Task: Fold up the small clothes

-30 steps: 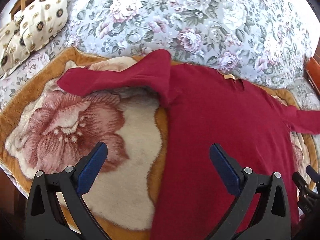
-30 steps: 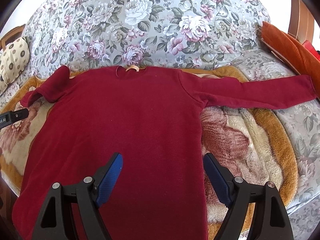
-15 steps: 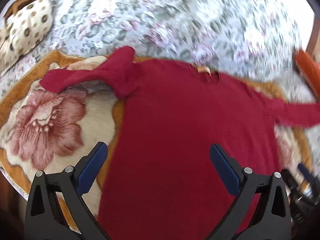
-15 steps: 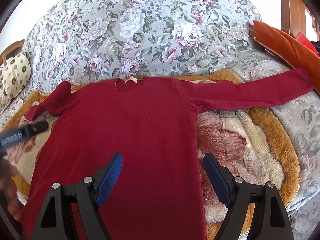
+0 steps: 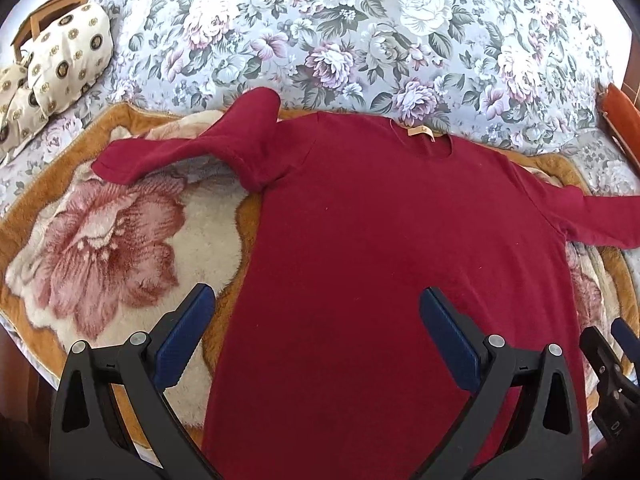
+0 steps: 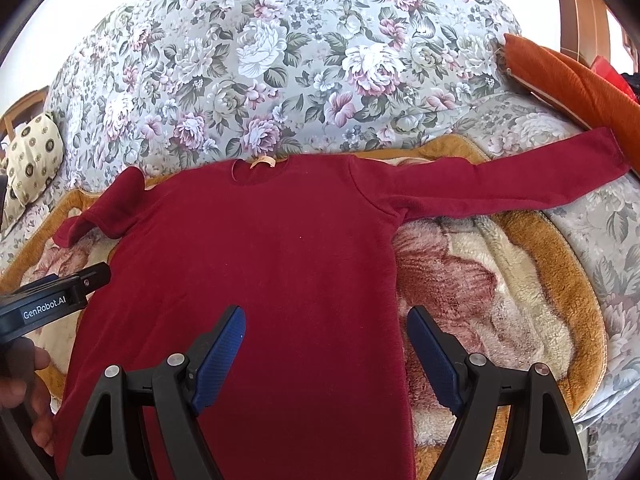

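A dark red long-sleeved shirt (image 5: 380, 240) (image 6: 260, 280) lies flat on a fleece blanket (image 5: 120, 240), its neck on the far side. Its left sleeve (image 5: 180, 152) is bunched at the shoulder, cuff pointing left. The right sleeve (image 6: 500, 184) stretches straight out to the right. My left gripper (image 5: 316, 296) hangs open over the shirt's lower left part, one finger above the blanket. My right gripper (image 6: 326, 314) is open over the shirt's right side edge. Neither has anything between its fingers.
The blanket (image 6: 520, 280) lies on a floral bedspread (image 5: 360, 40). Patterned cushions (image 5: 60, 60) sit at the far left. An orange cushion (image 6: 580, 84) lies at the far right by a wooden frame (image 6: 576, 12). A hand (image 6: 24, 380) shows at the left edge.
My left gripper has moved to the right, from over the blanket to over the shirt's body. The right gripper has hardly moved. Both stayed open.
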`<act>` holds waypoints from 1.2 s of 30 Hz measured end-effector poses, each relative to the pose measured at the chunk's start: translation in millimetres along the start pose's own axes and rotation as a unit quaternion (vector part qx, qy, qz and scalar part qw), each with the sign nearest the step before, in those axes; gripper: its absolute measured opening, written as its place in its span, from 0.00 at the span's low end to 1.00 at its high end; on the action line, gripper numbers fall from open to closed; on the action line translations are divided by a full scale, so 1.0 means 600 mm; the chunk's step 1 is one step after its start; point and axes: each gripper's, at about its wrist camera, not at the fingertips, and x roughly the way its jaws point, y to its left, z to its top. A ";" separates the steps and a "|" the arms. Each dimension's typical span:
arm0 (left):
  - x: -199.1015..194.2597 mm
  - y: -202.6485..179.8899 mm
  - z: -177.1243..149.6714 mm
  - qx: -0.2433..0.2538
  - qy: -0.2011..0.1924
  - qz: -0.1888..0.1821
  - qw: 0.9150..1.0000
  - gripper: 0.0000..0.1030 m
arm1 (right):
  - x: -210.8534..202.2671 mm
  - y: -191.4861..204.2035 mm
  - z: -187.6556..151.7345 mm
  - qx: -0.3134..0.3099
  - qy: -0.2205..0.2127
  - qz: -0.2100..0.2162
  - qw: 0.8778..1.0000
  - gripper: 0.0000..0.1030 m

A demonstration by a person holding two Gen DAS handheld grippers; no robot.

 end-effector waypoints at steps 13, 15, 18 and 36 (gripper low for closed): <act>0.004 0.000 0.000 -0.001 0.007 -0.003 1.000 0.99 | 0.001 0.001 -0.001 0.000 0.002 0.000 1.000 0.79; 0.004 0.000 0.000 -0.001 0.008 -0.003 1.000 0.99 | 0.001 0.000 -0.001 0.000 0.002 0.000 1.000 0.79; 0.005 -0.001 -0.001 -0.001 0.008 -0.002 1.000 0.99 | 0.001 0.001 -0.001 0.001 0.001 0.001 1.000 0.79; 0.002 -0.002 0.001 0.013 -0.001 0.010 1.000 0.99 | -0.003 -0.005 0.003 0.007 -0.004 0.002 1.000 0.79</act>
